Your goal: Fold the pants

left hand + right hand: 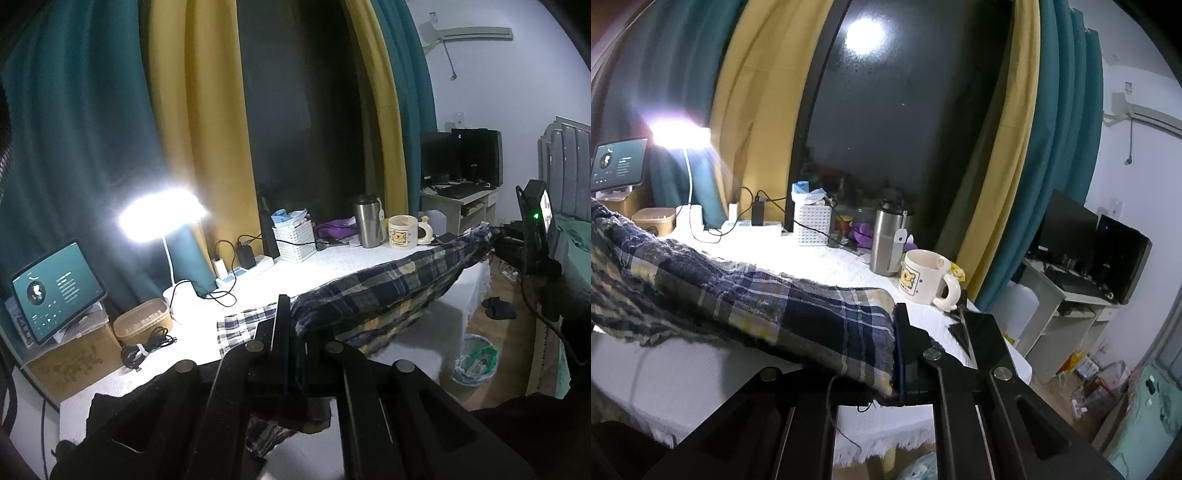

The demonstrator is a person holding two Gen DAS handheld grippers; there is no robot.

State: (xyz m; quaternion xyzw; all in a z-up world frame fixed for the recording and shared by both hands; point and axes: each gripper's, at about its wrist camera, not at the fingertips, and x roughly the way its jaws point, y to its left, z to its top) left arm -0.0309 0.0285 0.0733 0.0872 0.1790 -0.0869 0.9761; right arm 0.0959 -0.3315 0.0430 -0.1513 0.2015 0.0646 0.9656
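The pants [388,288] are navy, white and yellow plaid. They hang stretched in the air above the white table [314,266] between my two grippers. My left gripper [291,332] is shut on one end of them; a lower layer of the plaid [240,328] drapes onto the table beneath it. My right gripper [899,343] is shut on the other end of the pants [757,299], near the table's right edge. The right gripper with its green light shows in the left wrist view [535,229].
A cream mug [925,277], a steel flask [888,240], a white basket [812,223], a power strip [243,269], a lit lamp [162,218], a tablet [55,291] and a coiled cable [147,347] stand on the table. A bin [476,363] and slippers [498,308] are on the floor.
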